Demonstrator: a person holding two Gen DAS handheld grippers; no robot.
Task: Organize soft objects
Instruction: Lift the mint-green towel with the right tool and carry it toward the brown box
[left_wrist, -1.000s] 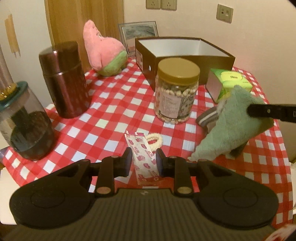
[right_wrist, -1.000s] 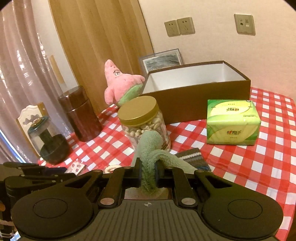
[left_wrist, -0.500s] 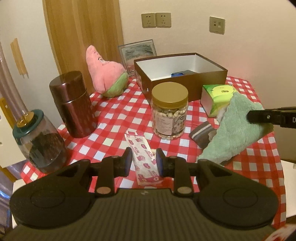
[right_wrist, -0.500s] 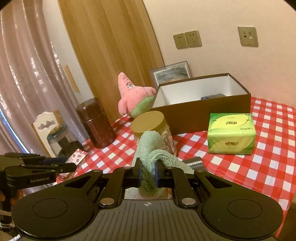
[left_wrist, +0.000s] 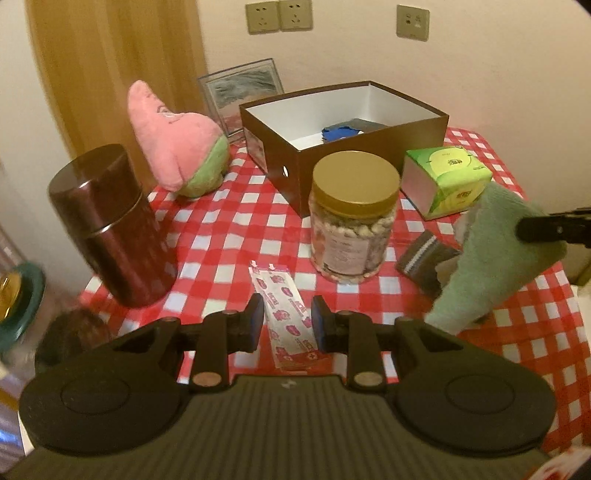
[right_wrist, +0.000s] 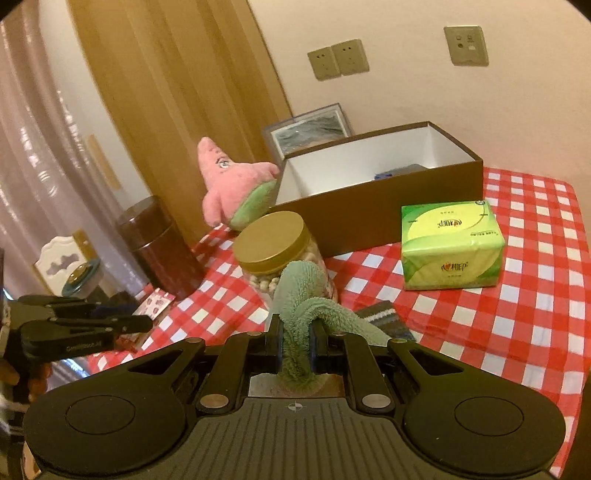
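1. At far left of my left wrist view, a glass jar with a teal lid sits at the table edge, half out of frame, beside a dark red metal canister standing upright on the red-and-white checked tablecloth.
2. Behind the canister a pink star plush leans near the wall, just left of the open brown box, which has a blue item lying inside.
3. My left gripper hangs above the cloth with a gap between its jaws; a sachet strip shows in that gap, but I cannot tell whether the pads touch it.
4. In front of the box stands a nut jar with a gold lid, and right of it a green tissue pack.
5. A striped grey sock lies flat near the jar.
6. My right gripper is clamped on the green towel, which hangs lifted over the table's right side.
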